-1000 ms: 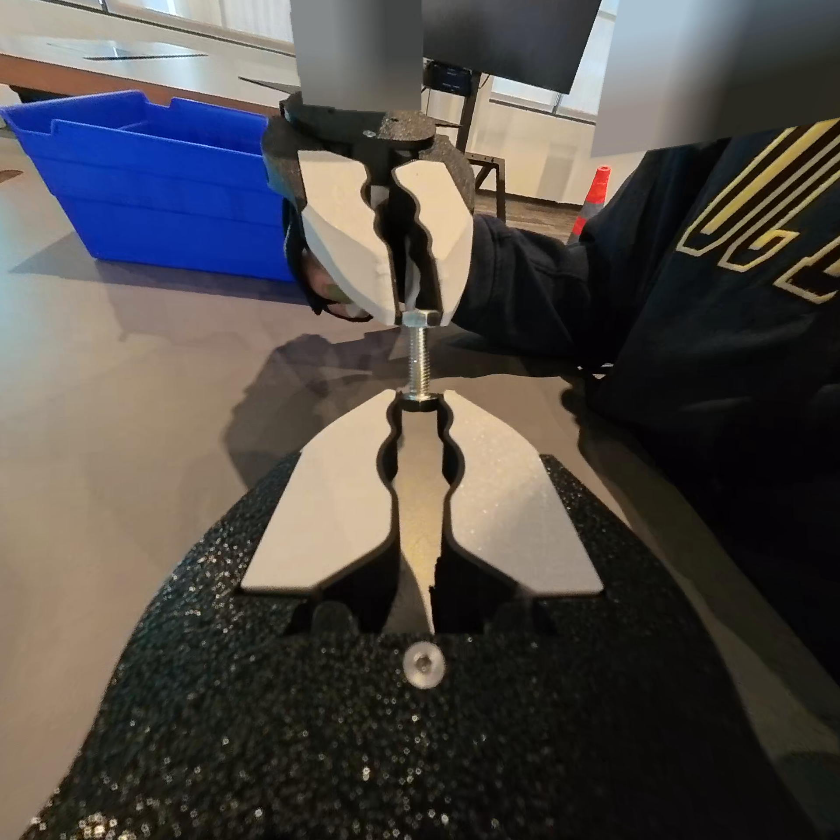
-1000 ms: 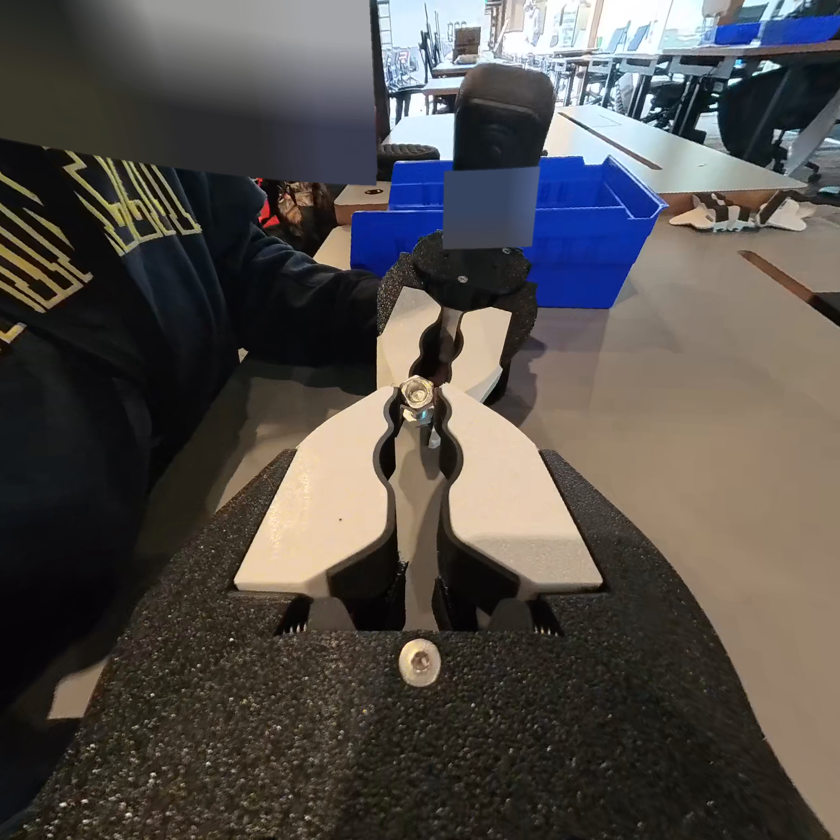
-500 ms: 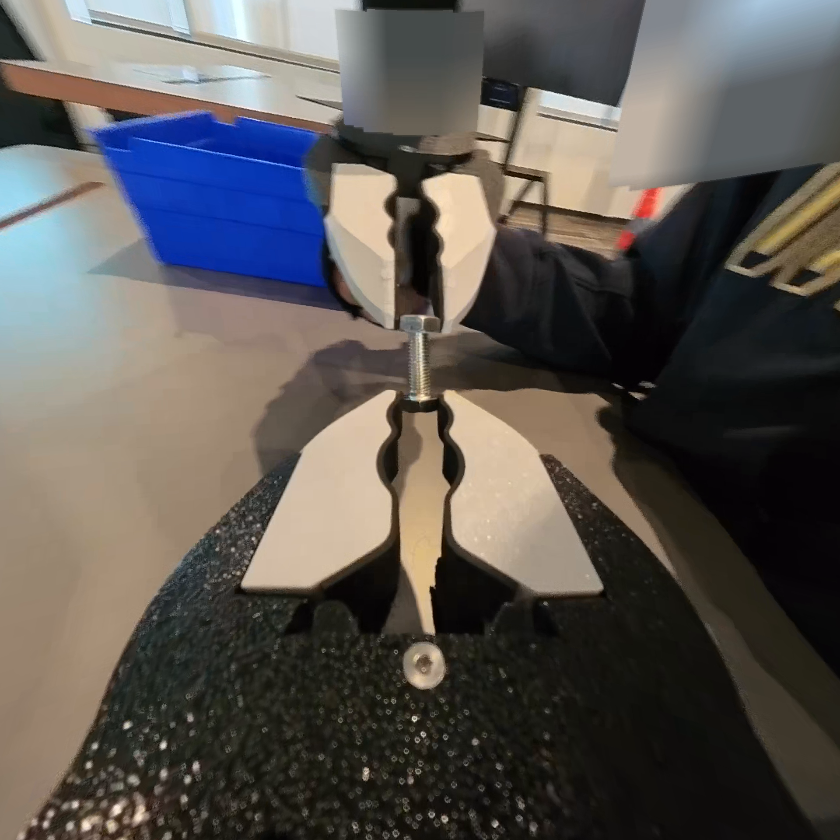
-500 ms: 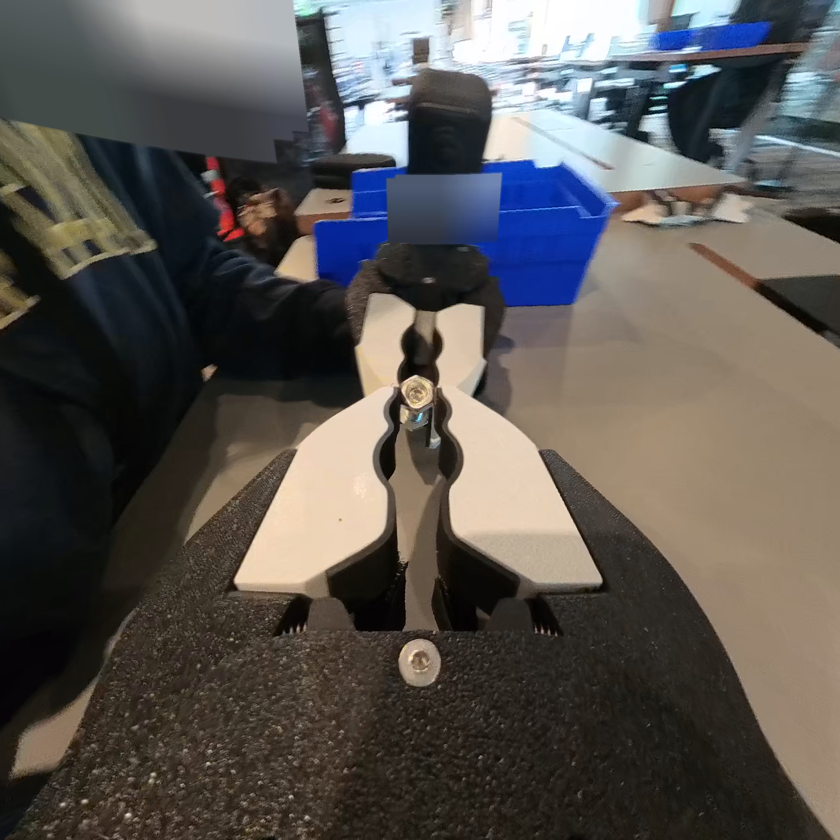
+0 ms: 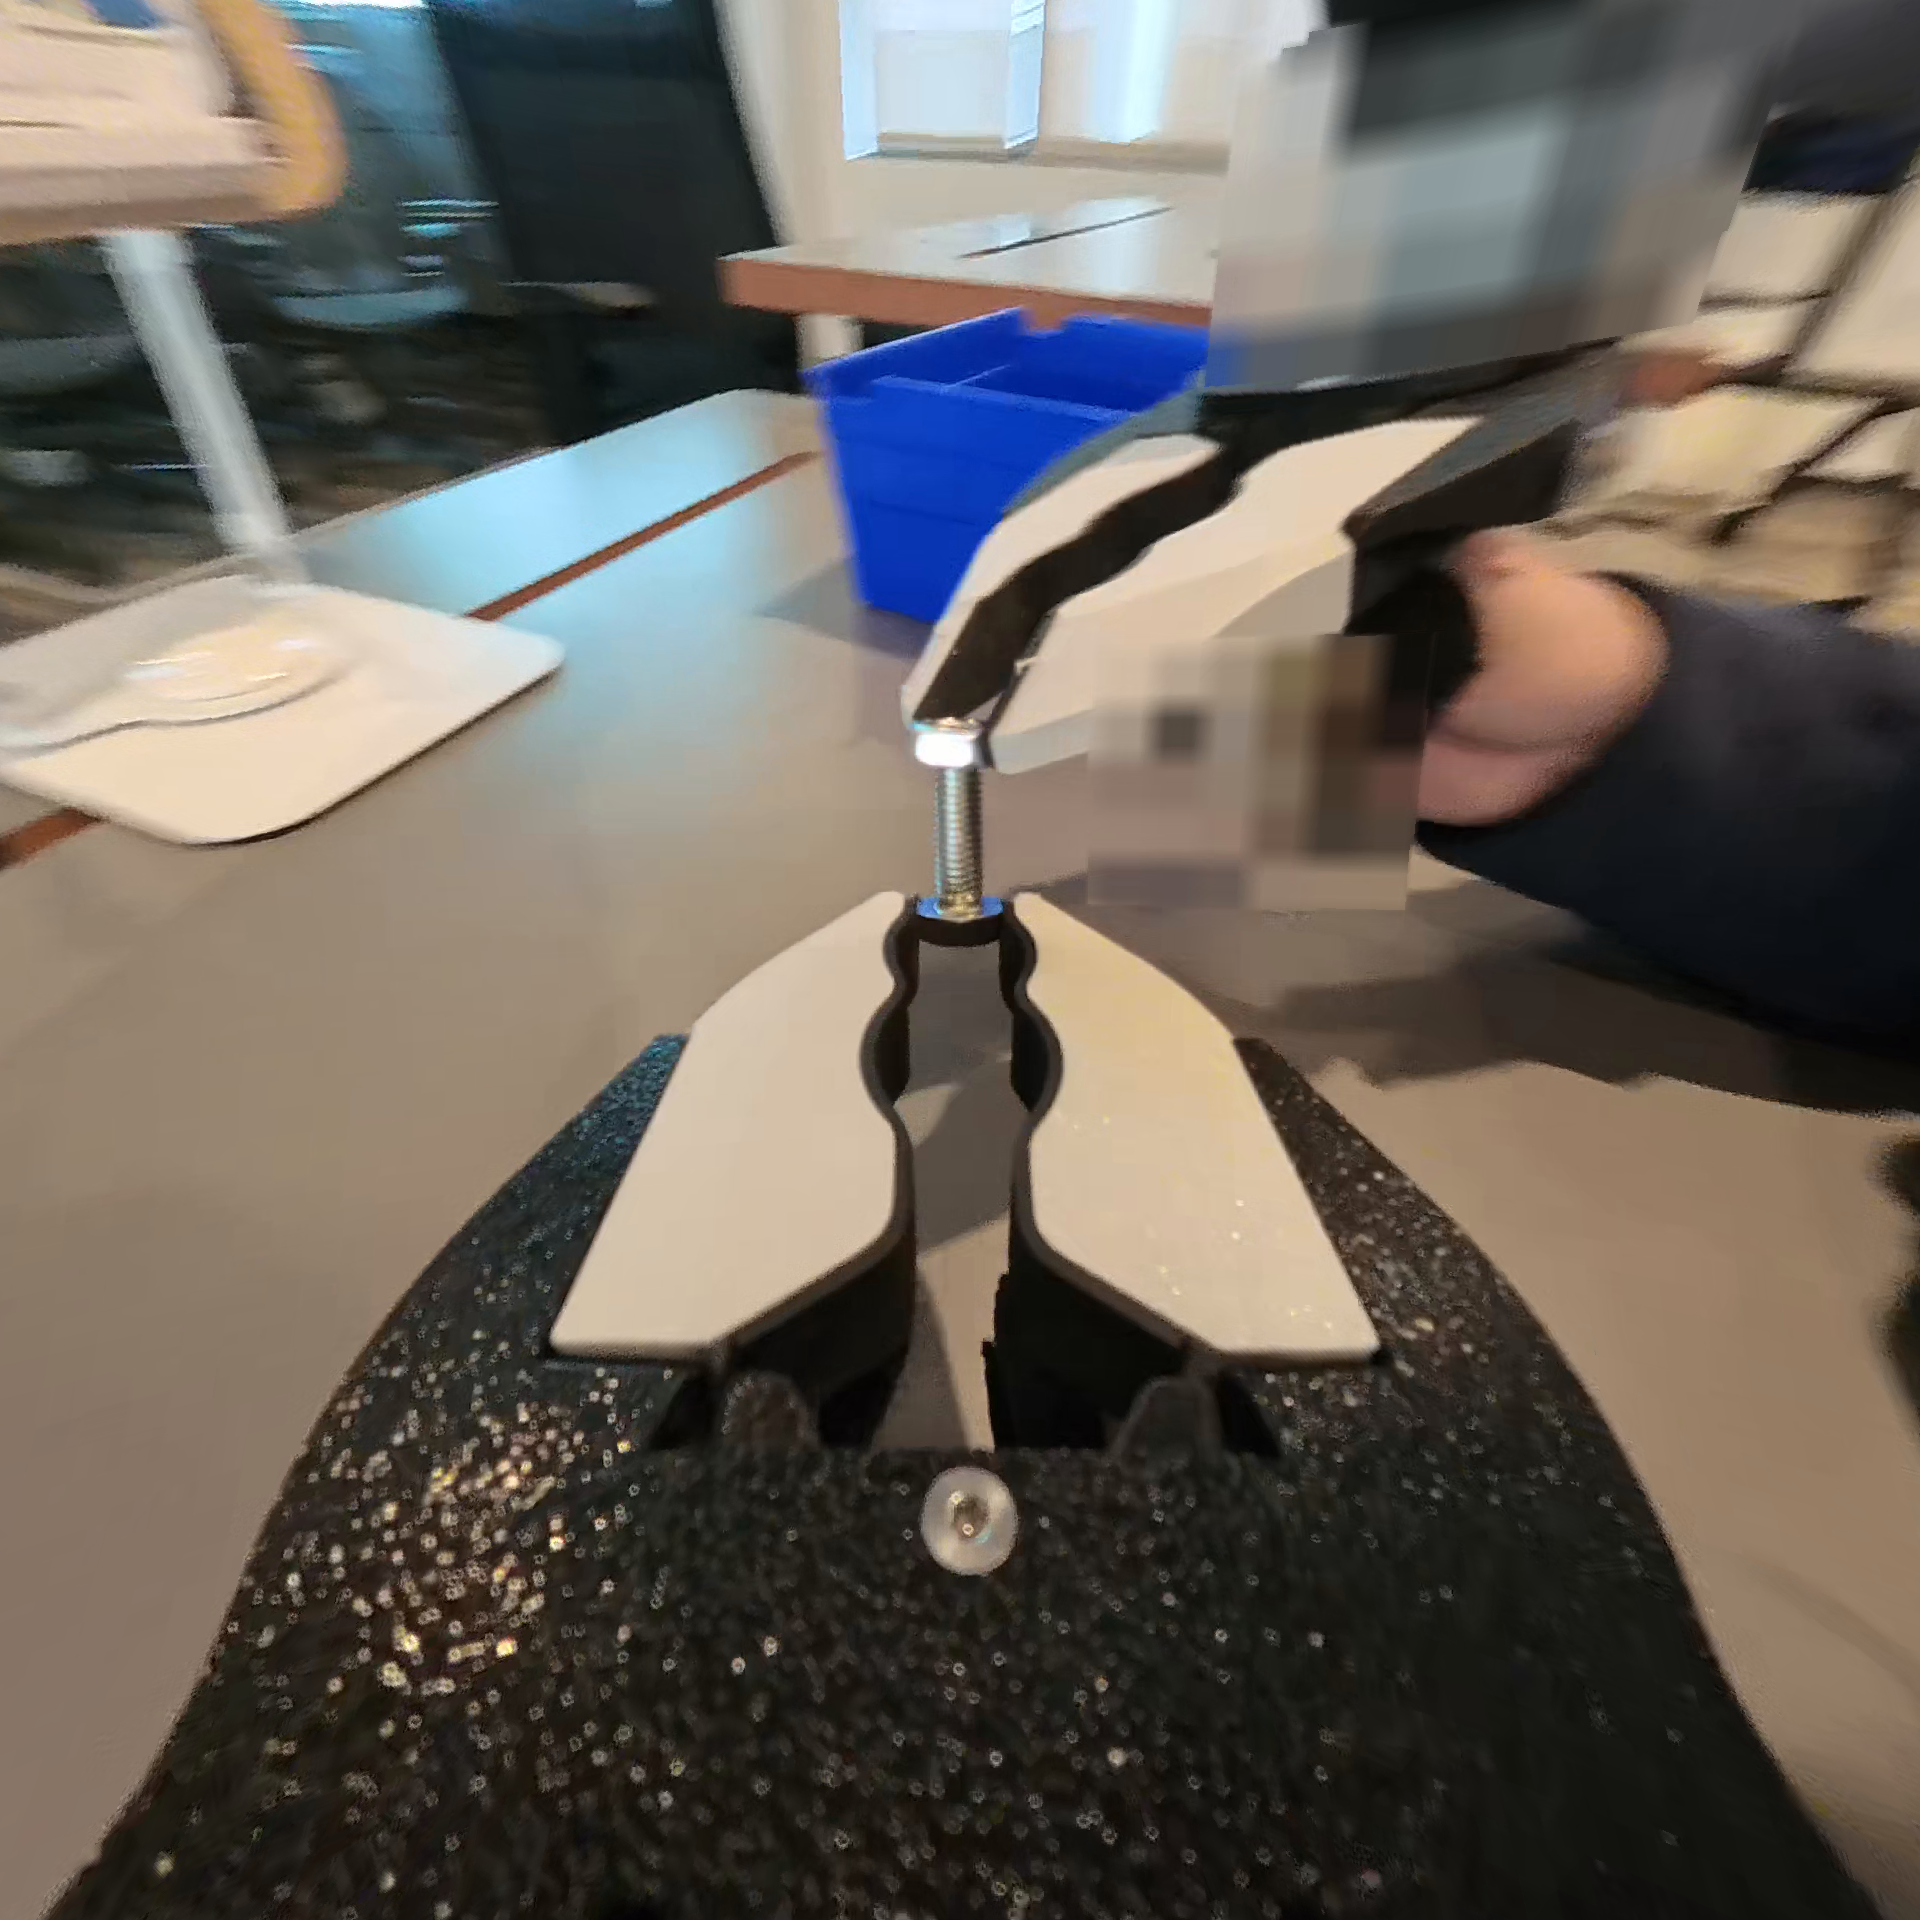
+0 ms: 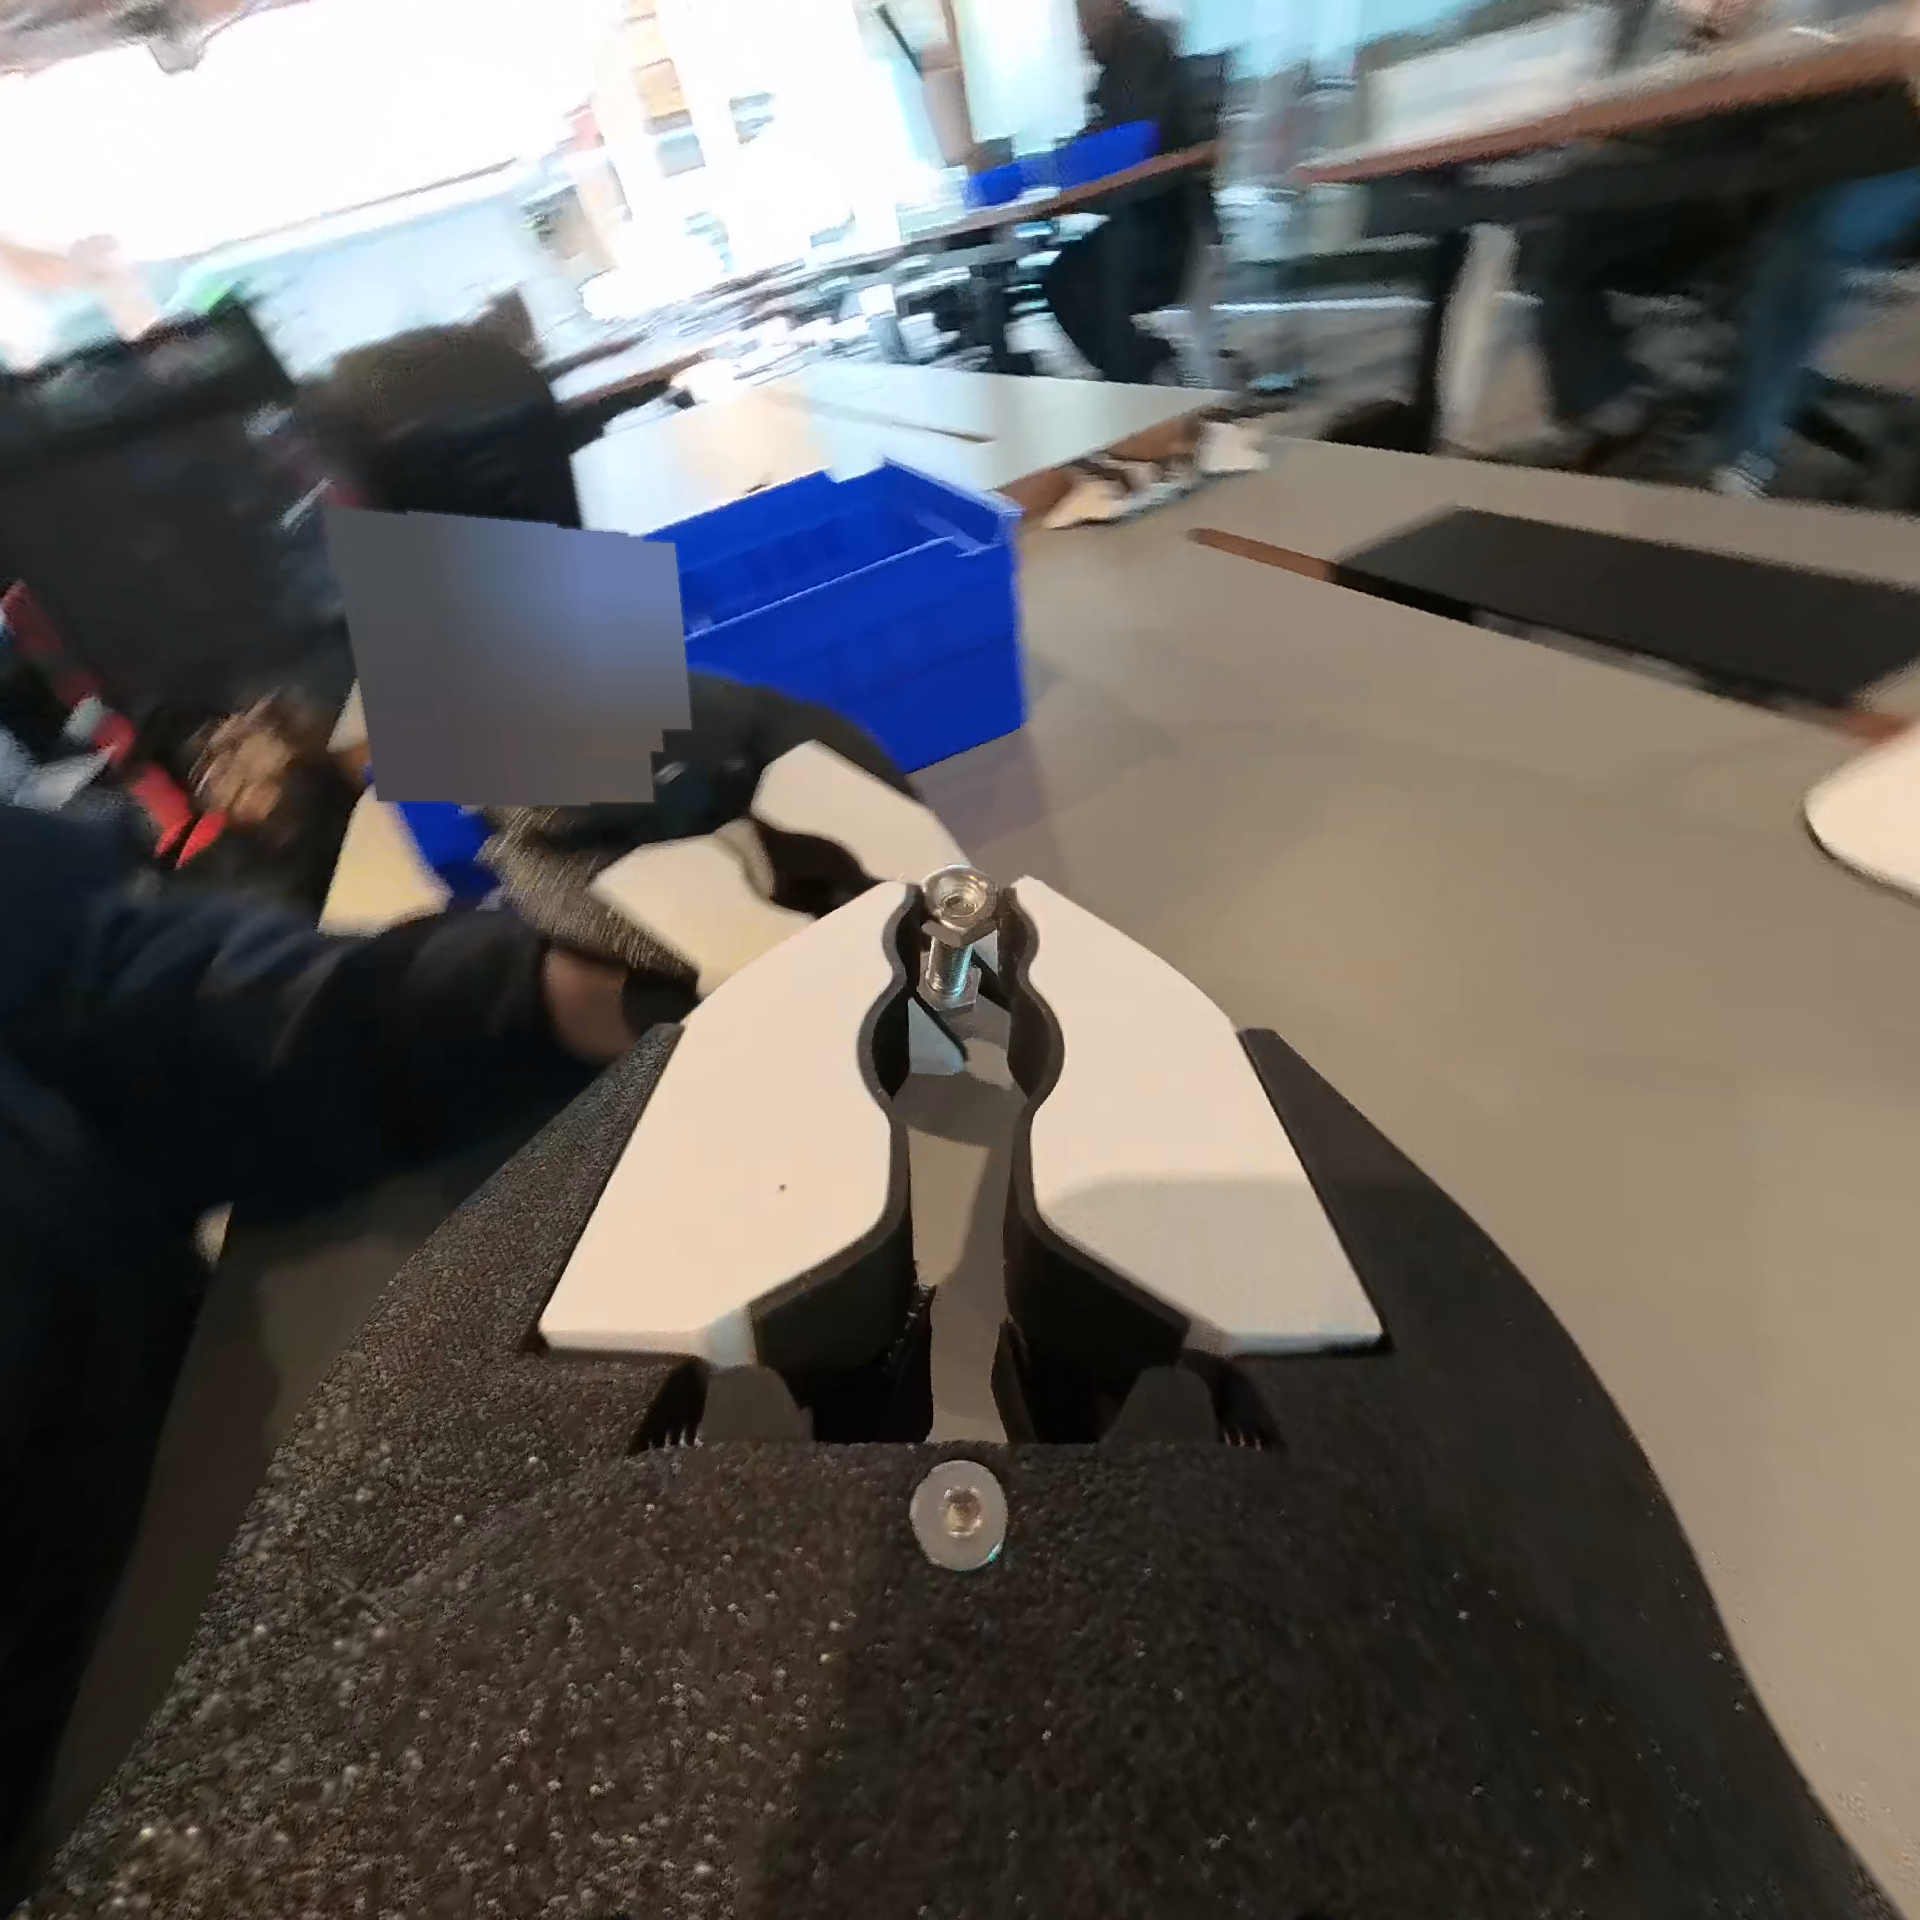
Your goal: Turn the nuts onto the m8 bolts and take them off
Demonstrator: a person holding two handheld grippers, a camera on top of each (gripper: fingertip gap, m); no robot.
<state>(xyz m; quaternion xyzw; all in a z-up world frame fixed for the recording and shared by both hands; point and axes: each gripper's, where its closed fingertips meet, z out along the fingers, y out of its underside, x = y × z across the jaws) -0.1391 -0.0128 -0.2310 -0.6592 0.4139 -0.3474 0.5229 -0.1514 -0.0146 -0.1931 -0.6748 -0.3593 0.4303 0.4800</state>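
The left gripper (image 5: 954, 914) clamps the nut (image 5: 956, 910) low on the bolt (image 5: 954, 831), whose head the right gripper (image 6: 961, 902) pinches; removal remains.

Daylight fills the room, bright and cool. In the right wrist view the windows (image 6: 312, 156) at upper left are blown out to white. The grey table (image 5: 416, 987) carries a soft sheen and broad, soft-edged shadows under the sleeve (image 5: 1714, 935). Motion blur smears both backgrounds: the blue bin (image 5: 987, 457), a white pad (image 5: 260, 707) and the far desks (image 6: 1558, 125) are all streaked. The near black housing (image 5: 935, 1662) stays sharp, its grain sparkling with specular glints. The bolt (image 5: 954, 831) gleams. Wide-angle distortion bends lines near the edges.
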